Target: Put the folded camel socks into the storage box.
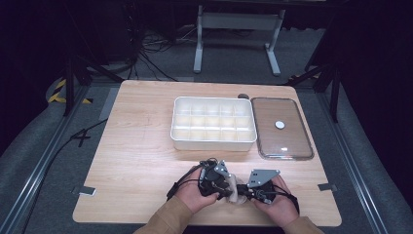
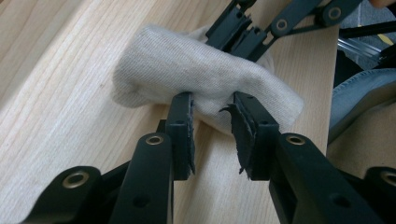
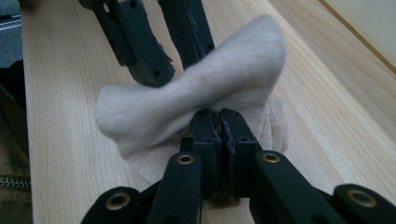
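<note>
1. Resting near the front edge of the bench (image 1: pixel 136 161), side by side, tips turned toward each other: left gripper (image 1: pixel 225 187) and right gripper (image 1: pixel 247 191), each in a hand, the left hand (image 1: pixel 194 195) and right hand (image 1: pixel 273 204) coming in from the bottom of the high view.
2. Lying between the two grippers, partly lifted off the wood: a beige sock (image 2: pixel 205 81), bunched into a soft roll.
3. Standing apart, pads (image 2: pixel 187 126) not pressing: the left gripper (image 2: pixel 212 121), with the near edge of the sock just ahead of and slightly above its tips.
4. Pinching together on a fold of the sock (image 3: pixel 196 105): the right gripper (image 3: pixel 219 122), jaws nearly meeting, cloth flaring out to both sides beyond the tips.
5. Showing across the sock from the right gripper, in the right gripper view: the black jaws of the left gripper (image 3: pixel 161 46), spread over the far side of the cloth.
6. Sitting well beyond both grippers, toward the far side of the bench: a white compartment tray (image 1: pixel 213 142), with a clear lid (image 1: pixel 292 146) just beside it, lying flat.
</note>
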A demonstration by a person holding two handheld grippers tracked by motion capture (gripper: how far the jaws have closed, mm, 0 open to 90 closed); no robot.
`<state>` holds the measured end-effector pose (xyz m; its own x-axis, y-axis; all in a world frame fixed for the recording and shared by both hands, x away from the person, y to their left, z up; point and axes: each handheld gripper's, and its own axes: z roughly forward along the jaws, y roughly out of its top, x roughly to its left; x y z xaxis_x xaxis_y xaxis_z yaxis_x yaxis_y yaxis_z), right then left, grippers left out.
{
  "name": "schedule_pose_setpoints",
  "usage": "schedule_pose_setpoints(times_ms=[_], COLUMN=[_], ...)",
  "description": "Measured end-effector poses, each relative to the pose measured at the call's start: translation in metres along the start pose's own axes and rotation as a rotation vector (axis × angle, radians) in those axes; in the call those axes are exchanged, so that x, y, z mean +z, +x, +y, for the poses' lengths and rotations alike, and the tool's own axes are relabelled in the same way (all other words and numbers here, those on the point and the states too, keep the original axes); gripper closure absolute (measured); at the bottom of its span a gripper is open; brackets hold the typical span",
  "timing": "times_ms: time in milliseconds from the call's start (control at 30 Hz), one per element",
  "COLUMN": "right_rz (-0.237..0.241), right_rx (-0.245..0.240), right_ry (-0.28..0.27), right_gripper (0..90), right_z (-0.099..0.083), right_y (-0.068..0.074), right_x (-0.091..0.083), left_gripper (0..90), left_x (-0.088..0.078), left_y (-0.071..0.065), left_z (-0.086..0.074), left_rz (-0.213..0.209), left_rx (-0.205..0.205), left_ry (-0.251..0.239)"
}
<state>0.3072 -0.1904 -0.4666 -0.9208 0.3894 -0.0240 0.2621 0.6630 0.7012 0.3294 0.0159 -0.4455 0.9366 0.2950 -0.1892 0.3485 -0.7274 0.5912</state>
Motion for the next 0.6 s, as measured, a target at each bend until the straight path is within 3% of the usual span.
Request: schedule_pose_setpoints(times_ms=[200, 400, 600], right_rz=[0.035, 0.033, 0.030], right_rx=[0.050, 0.053, 0.074], right_ry=[-0.045, -0.058, -0.078], right_gripper=[84.6, 82.1, 78.0], right_z=[-0.001, -0.001, 0.000], right_y=[0.002, 0.003, 0.000], right_x=[0.005, 0.006, -0.009], left_gripper=[63.8, 62.3, 60.9], left_x=[-0.004, -0.005, -0.010], left_y=[-0.001, -0.001, 0.001], left_z=[-0.001, -0.002, -0.004], left_rz=[0.001, 0.008, 0.016], left_rx=[0.026, 0.022, 0.013], left_ry=[-0.019, -0.021, -0.032])
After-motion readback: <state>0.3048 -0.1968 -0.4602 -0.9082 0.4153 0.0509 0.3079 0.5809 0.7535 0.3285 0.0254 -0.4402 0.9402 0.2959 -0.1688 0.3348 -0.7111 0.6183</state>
